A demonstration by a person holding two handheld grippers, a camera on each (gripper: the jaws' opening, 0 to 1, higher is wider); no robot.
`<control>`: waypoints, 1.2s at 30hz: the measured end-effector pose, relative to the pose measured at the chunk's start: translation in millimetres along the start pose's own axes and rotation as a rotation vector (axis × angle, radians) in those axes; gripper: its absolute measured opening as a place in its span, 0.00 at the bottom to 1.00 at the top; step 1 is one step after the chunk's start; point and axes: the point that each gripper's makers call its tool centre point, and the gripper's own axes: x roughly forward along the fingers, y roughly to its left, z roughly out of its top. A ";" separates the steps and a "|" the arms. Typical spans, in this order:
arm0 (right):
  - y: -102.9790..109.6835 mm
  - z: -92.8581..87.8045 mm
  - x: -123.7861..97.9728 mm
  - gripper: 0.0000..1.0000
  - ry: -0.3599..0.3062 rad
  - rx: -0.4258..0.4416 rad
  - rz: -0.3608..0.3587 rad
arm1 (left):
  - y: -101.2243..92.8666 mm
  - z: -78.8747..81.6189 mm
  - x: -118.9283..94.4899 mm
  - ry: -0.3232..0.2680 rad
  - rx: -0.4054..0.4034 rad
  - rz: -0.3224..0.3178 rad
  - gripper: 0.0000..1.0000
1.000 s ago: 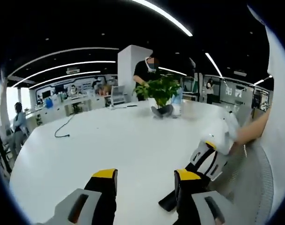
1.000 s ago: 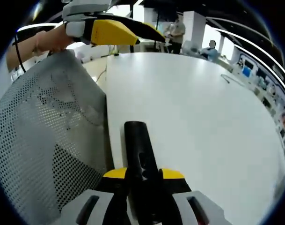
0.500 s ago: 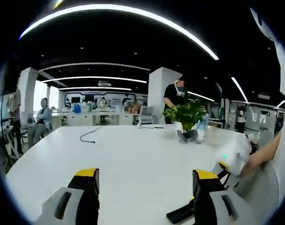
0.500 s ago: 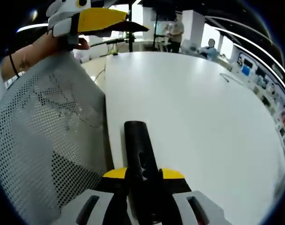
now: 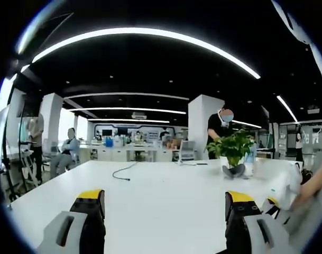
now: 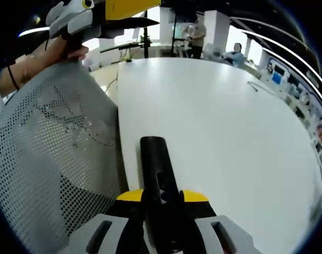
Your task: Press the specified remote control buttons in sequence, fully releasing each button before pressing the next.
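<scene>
A black remote control [image 6: 157, 177] lies lengthwise between the yellow-tipped jaws of my right gripper [image 6: 162, 197], which is shut on it just above the white table [image 6: 224, 121]. The remote's far end points out over the table. My left gripper [image 5: 165, 203] stands open with nothing between its fingers, raised over the white table [image 5: 161, 190] and facing the room. In the right gripper view the left gripper [image 6: 142, 15] sits at the top left, held in a person's hand [image 6: 44, 53].
A grey mesh chair back [image 6: 49, 159] stands close on the left of the remote. A potted plant [image 5: 235, 151] and a black cable [image 5: 121, 172] are on the table's far part. A person's forearm [image 5: 315, 182] is at the right. Several people stand or sit beyond the table.
The left gripper has lifted and tilted up, so the remote has dropped out of its view and more ceiling shows. The right gripper and the remote have stayed still.
</scene>
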 end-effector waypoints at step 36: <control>-36.0 -3.0 1.1 0.22 0.034 -0.073 0.040 | 3.6 5.8 -4.7 -0.048 0.020 0.009 0.99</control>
